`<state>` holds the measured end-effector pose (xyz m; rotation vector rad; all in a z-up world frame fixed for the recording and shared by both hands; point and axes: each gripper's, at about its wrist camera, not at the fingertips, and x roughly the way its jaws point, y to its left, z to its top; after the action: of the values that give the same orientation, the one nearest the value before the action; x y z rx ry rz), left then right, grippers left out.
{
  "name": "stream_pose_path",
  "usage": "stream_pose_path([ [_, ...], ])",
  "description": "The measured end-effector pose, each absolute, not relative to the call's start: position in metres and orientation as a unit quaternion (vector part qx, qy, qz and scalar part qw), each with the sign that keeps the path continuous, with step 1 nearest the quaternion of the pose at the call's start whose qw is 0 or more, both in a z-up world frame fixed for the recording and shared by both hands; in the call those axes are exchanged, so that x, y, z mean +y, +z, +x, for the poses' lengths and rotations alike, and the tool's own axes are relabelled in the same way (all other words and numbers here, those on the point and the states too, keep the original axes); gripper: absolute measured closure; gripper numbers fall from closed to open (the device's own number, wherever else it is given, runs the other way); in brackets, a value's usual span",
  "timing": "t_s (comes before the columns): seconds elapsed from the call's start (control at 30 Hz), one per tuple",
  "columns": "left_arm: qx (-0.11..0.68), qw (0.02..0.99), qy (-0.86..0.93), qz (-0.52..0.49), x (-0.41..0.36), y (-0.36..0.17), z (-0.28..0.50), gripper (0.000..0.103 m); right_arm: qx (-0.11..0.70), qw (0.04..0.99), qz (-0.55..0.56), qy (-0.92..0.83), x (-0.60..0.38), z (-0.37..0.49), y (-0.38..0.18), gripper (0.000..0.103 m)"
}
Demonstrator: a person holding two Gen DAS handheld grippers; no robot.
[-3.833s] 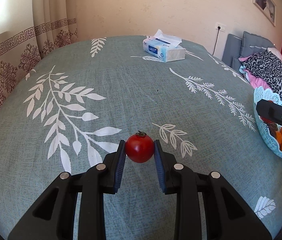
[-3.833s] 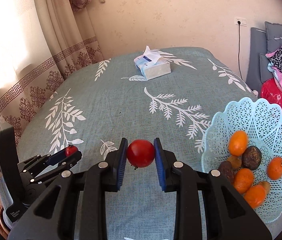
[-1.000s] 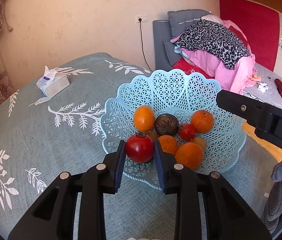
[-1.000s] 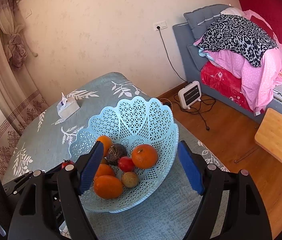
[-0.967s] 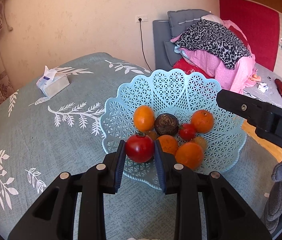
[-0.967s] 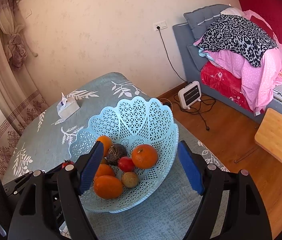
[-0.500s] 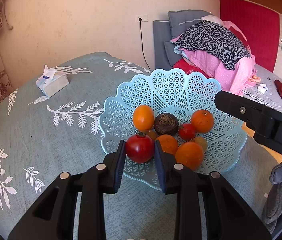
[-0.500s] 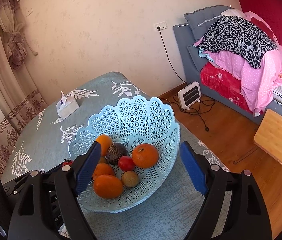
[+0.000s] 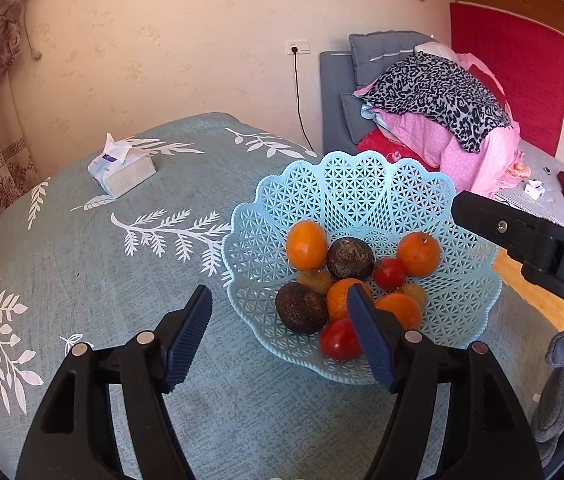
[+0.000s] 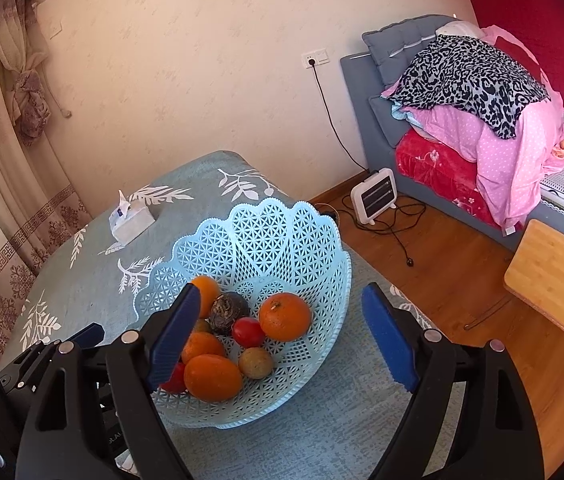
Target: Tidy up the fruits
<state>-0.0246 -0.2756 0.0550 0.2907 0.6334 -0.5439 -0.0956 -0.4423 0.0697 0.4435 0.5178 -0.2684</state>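
A light blue lattice basket (image 9: 362,184) sits on the teal tablecloth and holds several fruits: oranges, dark brown fruits, small tan fruits and two red tomatoes. The tomato (image 9: 340,340) lies at the basket's near edge, partly behind my left gripper's right finger. My left gripper (image 9: 282,332) is open and empty just in front of the basket. In the right wrist view the basket (image 10: 273,232) lies below my right gripper (image 10: 282,336), which is open wide and empty. The same tomato (image 10: 175,378) shows partly behind the right gripper's left finger (image 10: 173,336).
A tissue box (image 9: 121,170) stands at the far side of the table. The right gripper's body (image 9: 530,244) shows at the right of the left wrist view. A bed with piled clothes (image 10: 470,92), a small heater (image 10: 374,196) and a wooden stool (image 10: 558,280) stand beyond the table's right edge.
My left gripper has opened and let go of the red tomato, which now lies in the basket at its near edge. The right gripper stays open over the basket.
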Motion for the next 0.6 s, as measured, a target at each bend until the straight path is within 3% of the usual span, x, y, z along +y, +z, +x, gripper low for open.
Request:
stream_pose_path([
  [0.2, 0.288, 0.916, -0.243, 0.140, -0.264, 0.060, -0.026, 0.014, 0.243, 0.937, 0.209, -0.139, -0.439, -0.099, 0.073, 0.013],
  [0.3, 0.270, 0.925, -0.225, 0.147, -0.255, 0.064, -0.029, 0.011, 0.236, 0.941, 0.197, -0.143, -0.434, -0.101, 0.075, 0.005],
  [0.6, 0.256, 0.943, -0.173, 0.121, -0.214, 0.073, -0.031, 0.005, 0.206, 0.954, 0.138, -0.169, -0.411, -0.110, 0.084, 0.003],
])
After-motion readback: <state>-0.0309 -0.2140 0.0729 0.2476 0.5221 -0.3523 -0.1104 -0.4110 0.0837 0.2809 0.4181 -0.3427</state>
